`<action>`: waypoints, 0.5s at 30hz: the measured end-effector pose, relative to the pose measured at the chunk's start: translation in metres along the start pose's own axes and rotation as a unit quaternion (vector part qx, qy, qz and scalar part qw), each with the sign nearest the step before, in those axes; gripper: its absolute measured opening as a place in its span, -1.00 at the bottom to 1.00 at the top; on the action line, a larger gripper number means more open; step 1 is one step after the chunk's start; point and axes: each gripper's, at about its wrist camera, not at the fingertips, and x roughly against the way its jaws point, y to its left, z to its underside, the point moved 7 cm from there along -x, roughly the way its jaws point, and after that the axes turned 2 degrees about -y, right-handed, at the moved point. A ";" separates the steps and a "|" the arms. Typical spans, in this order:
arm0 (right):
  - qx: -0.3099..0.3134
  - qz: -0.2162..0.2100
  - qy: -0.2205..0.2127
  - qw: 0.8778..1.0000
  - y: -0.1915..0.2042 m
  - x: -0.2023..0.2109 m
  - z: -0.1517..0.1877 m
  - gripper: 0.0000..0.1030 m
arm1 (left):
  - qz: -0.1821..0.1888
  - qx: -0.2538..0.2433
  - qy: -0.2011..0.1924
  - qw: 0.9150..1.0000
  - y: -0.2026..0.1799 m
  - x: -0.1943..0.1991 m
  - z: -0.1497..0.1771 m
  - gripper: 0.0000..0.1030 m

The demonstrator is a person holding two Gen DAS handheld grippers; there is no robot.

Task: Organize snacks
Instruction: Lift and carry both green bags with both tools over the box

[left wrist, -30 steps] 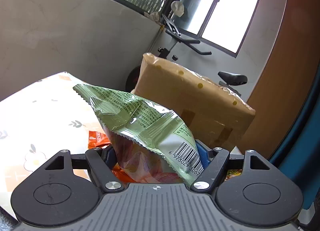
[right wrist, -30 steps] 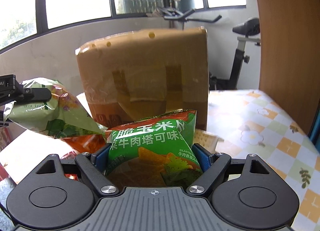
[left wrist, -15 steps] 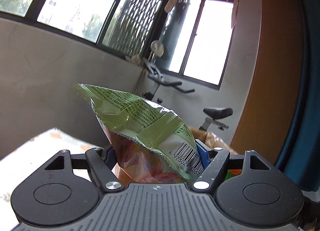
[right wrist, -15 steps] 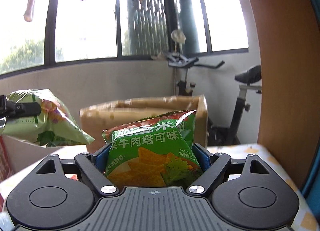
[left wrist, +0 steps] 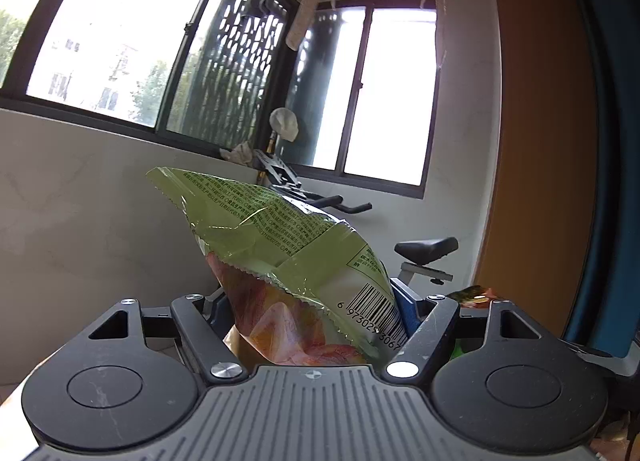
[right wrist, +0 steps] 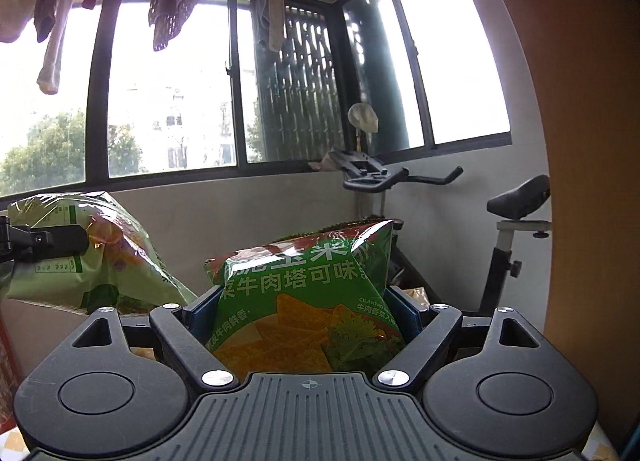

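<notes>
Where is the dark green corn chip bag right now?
The dark green corn chip bag is clamped in the right gripper, held up before the window, right of the pale green snack bag.

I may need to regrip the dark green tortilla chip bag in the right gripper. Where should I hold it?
Keep it as the right gripper has it: pads on the two side edges of the dark green chip bag, at its lower half, coming from below. The bag stands upright, puffed in the middle, so the flatter sides probably give the firmer hold.
</notes>
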 end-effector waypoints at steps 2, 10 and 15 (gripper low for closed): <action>-0.016 0.000 0.003 1.000 -0.005 -0.016 -0.003 0.58 | 0.007 -0.006 0.004 1.000 -0.002 -0.014 -0.002 0.50; -0.018 0.012 0.038 0.999 -0.016 -0.078 0.002 0.58 | 0.026 -0.013 0.055 0.998 0.000 -0.069 0.013 0.48; -0.029 0.014 0.066 0.997 -0.017 -0.104 0.016 0.58 | 0.049 0.028 0.080 0.995 0.018 -0.094 0.015 0.38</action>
